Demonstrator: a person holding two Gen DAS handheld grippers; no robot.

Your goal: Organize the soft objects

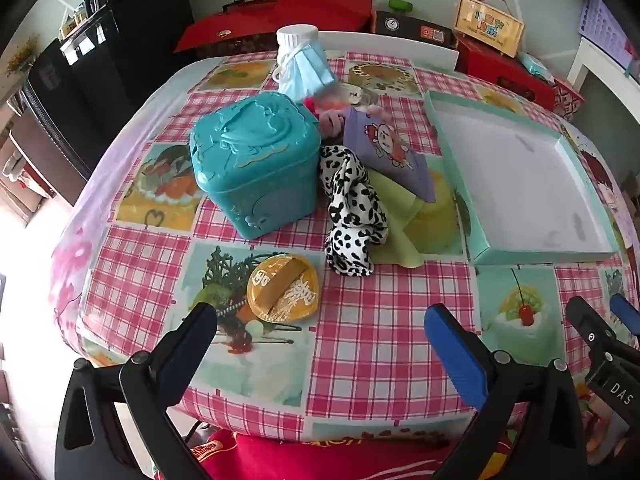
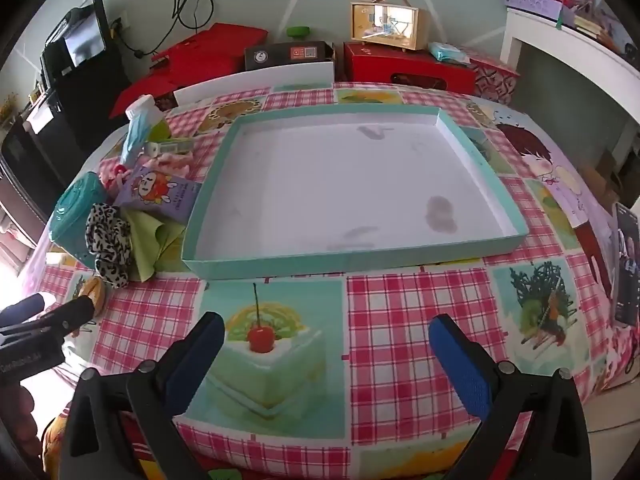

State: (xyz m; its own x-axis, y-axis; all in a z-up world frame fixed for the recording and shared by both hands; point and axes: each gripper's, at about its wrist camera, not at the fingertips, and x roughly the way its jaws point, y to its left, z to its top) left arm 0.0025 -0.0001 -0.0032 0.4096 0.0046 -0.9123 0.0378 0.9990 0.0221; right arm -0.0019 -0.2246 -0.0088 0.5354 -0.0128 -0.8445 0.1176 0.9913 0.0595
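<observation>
Landmark: shallow mint-green cardboard tray [image 2: 352, 258], white inside with a few grey smudges, lying flat on the table [image 2: 416, 308], which is covered in glossy pink-gingham oilcloth printed with cake pictures.

Soft items are heaped just left of the tray: a leopard-print fabric scrunchie [image 1: 354, 216], a lime-green cloth [image 1: 396, 216] under it, a lilac cartoon-printed pouch [image 1: 390, 152] with small illegible text, and a pleated blue face mask [image 1: 306, 70] draped on a white-capped bottle [image 1: 297, 38] further back. Touching the scrunchie on the side away from the tray stands a teal embossed plastic box [image 1: 250, 164]. A round yellow sachet [image 1: 284, 294], characters unreadable, lies nearer than the heap.

Left tongs [image 1: 320, 332] wide open, holding nothing, before the sachet. Right tongs [image 2: 326, 344] wide open, holding nothing, before the tray; its body reads "DAS".
</observation>
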